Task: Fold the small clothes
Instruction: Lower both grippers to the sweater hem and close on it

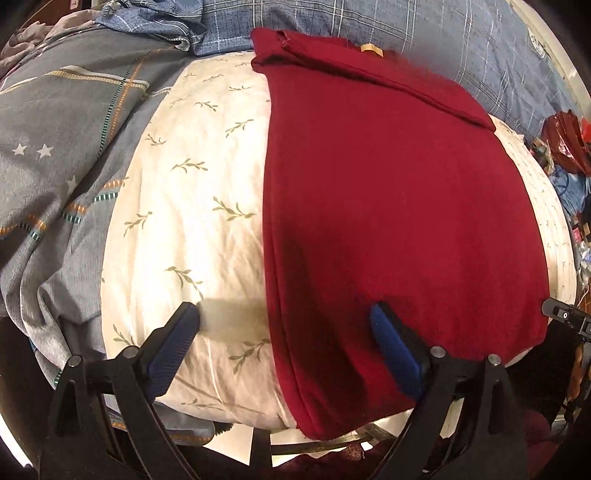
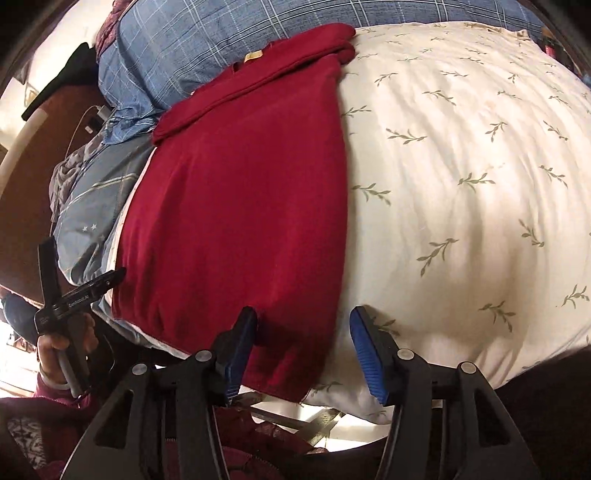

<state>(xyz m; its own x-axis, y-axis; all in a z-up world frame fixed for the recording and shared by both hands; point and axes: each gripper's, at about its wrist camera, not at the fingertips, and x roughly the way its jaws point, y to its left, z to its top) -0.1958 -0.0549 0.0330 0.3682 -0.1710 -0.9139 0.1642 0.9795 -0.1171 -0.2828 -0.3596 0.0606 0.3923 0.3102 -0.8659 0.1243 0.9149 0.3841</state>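
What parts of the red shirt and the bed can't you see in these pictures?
- Red garment, both views: its sleeves and underside are folded under, hidden by its own top layer.
- Its yellow tag, left wrist view: too small to read.
- White leafy cover, right wrist view: its near edge is hidden behind the right gripper.
- Clutter, left wrist view: cut off by the frame edge.

Home bedroom: bed (image 1: 207, 206) with pillows (image 1: 406, 33).

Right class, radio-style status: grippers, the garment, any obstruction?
Left gripper open, right gripper open, both astride near hem corners. Red garment lengthwise-folded, flat on leaf-print quilt. Nothing obstructing.
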